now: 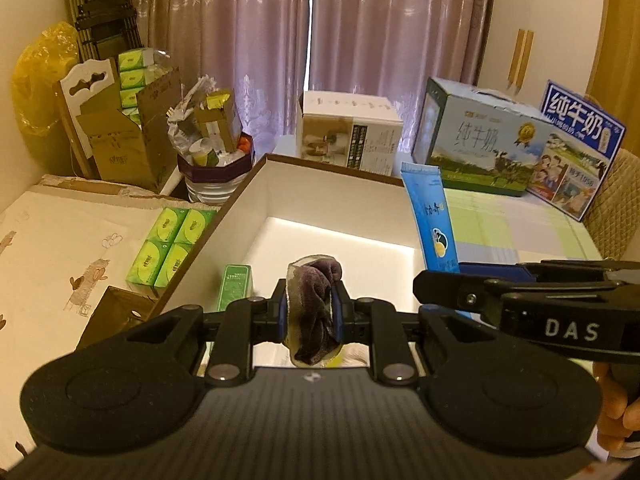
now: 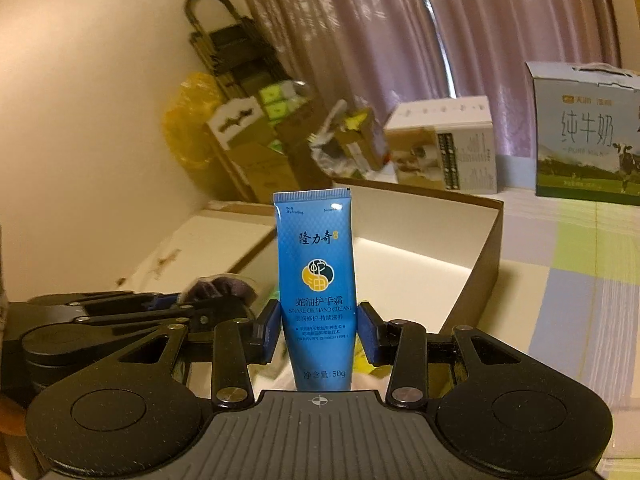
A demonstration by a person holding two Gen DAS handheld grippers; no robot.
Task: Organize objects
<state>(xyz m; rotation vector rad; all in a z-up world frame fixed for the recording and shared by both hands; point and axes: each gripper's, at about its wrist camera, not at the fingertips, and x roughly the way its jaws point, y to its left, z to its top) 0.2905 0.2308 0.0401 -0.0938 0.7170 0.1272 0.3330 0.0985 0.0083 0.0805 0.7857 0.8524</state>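
One blue hand-cream tube point(image 2: 316, 280) stands between the right fingers, one purple scrunchie point(image 1: 314, 312) between the left. One open white box point(image 1: 320, 200) lies beyond both fingertips. Two milk cartons point(image 1: 480, 140) sit past it to the right, four green tissue packs point(image 1: 170, 248) left (counting only the loose cluster).

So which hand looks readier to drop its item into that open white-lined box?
Probably the left. Its claw, clamped on the crumpled purple cloth, already points over the box interior. The right claw holds the upright blue hand-cream tube near the box's right wall.
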